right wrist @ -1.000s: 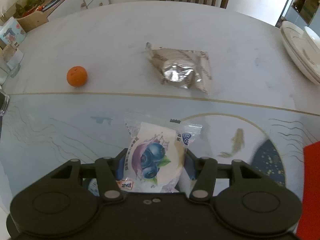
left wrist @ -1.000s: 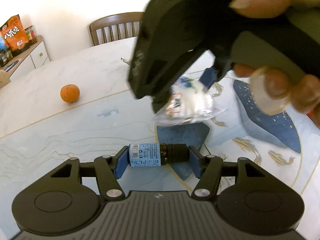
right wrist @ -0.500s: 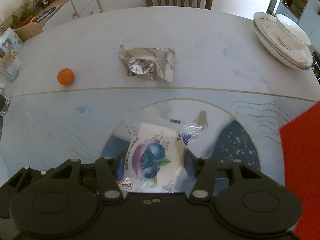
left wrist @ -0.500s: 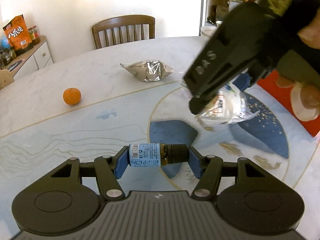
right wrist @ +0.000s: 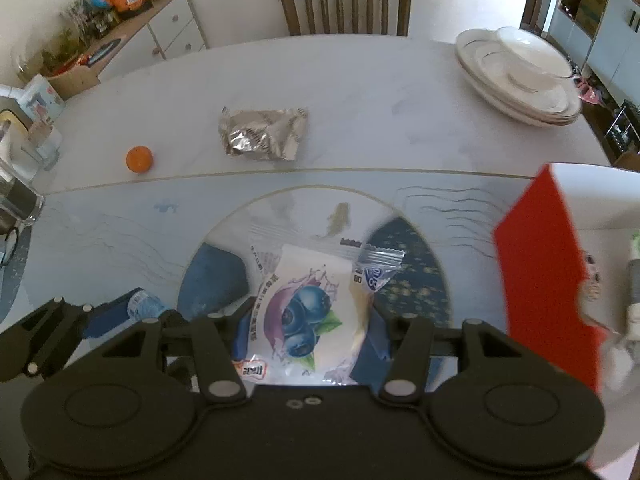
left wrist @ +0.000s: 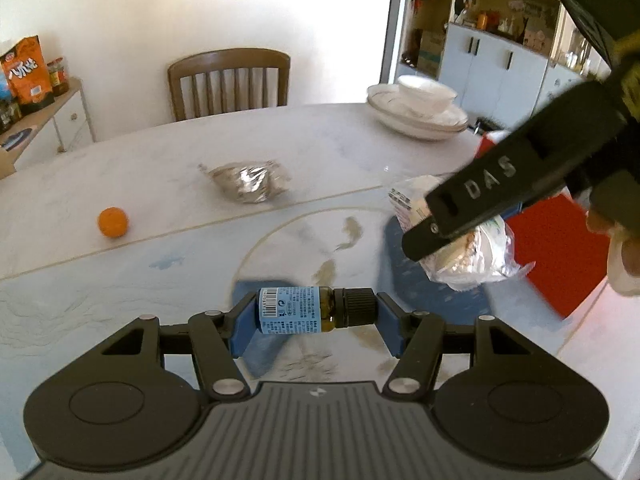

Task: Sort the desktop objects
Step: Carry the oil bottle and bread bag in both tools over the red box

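A small brown bottle (left wrist: 314, 310) with a blue label and black cap lies crosswise between the blue pads of my left gripper (left wrist: 316, 316), which is shut on it above the table. My right gripper (right wrist: 308, 328) is shut on a white snack packet (right wrist: 312, 304) printed with blueberries. From the left wrist view the right gripper (left wrist: 448, 240) hangs at the right with the packet (left wrist: 476, 256) under it. A red box (right wrist: 548, 280) stands at the right, with items inside. An orange (left wrist: 113, 222) and a silver foil bag (left wrist: 248, 178) lie farther back on the table.
Stacked white plates with a bowl (right wrist: 520, 76) sit at the table's far right. A wooden chair (left wrist: 228, 80) stands behind the table. A sideboard (right wrist: 132, 36) with an orange bag and jars is at the left, and a glass (right wrist: 18, 200) at the table's left edge.
Both grippers have risen with their loads. The right gripper has swung to the right with the packet, out from in front of the left camera, toward the red box.
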